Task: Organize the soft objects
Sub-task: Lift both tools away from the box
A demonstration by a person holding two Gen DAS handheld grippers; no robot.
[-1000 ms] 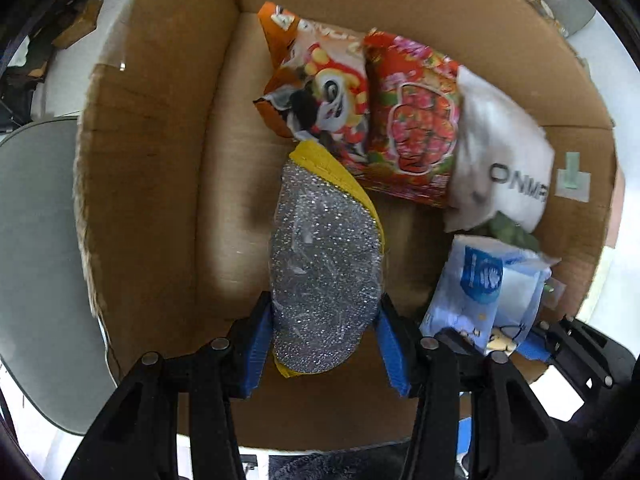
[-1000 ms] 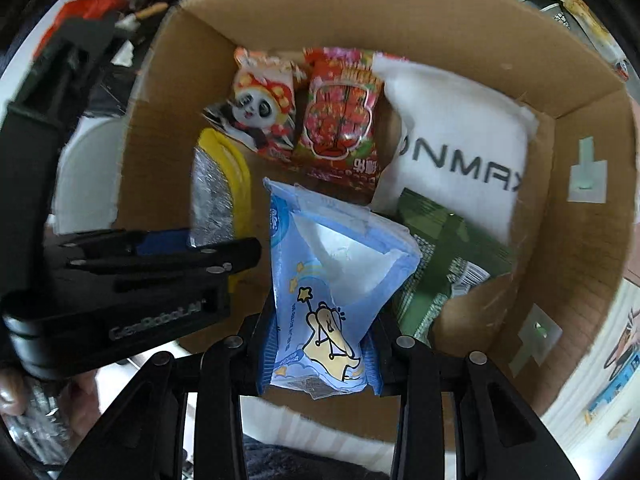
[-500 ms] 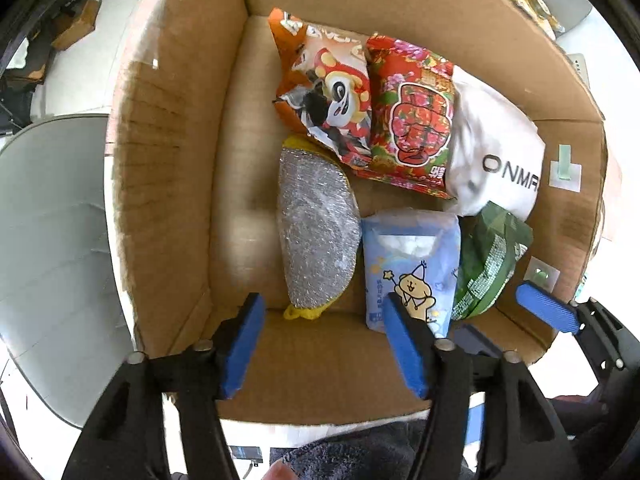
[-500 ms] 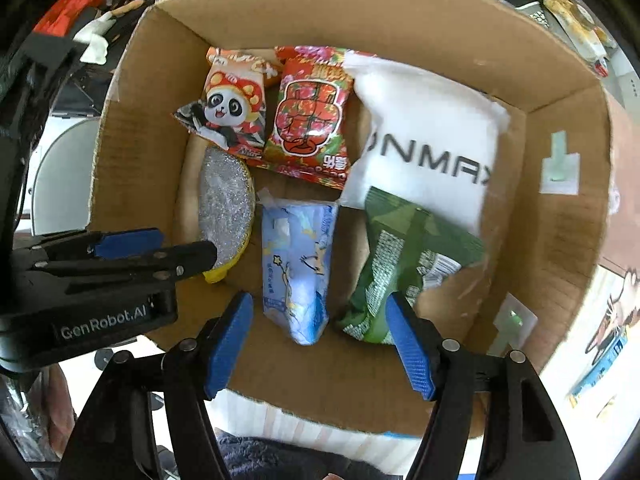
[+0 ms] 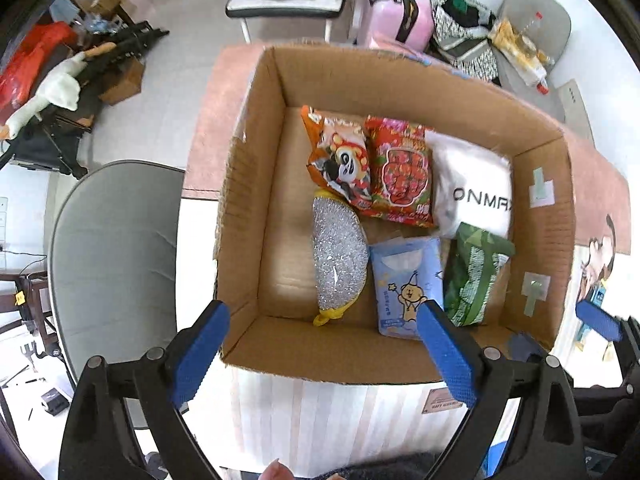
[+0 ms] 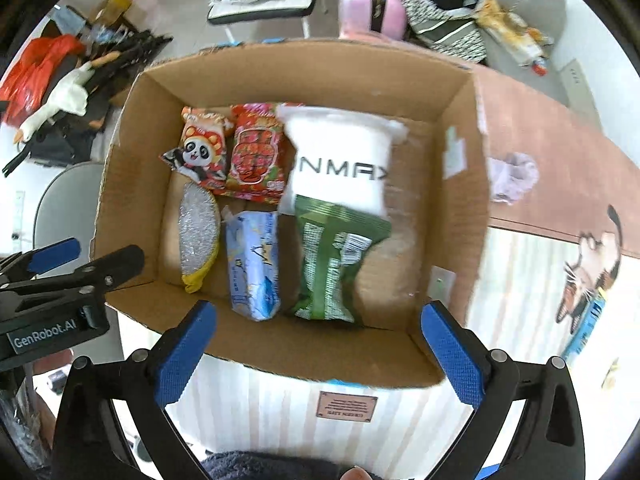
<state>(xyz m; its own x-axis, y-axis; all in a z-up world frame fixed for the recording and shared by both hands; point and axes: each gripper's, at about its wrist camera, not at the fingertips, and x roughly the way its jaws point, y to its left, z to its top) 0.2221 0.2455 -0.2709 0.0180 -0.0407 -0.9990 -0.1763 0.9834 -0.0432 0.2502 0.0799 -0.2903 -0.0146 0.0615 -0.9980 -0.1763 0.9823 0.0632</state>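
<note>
Both tools hang above the cardboard box, pointing down into it. The left hand-held gripper stands with its jaws spread wide and nothing between them; they have just been opening, and the silver scouring pad lies free on the box floor straight ahead of its fingertips. The right hand-held gripper is equally wide and empty, its jaws also having just been opening, with the blue tissue pack lying loose below and slightly toward its left finger.

The pad and the tissue pack lie side by side, both with their long axes running away from the grippers toward the far wall. Beyond them sit the panda snack bag, the red snack bag and the white pouch; the green packet rests beside the tissue pack, under the right gripper.

Nothing left to pack is clearly visible near either gripper. Judging by this, the next move calls for fetching something from outside the box, though which hand is nearer cannot be told.
</note>
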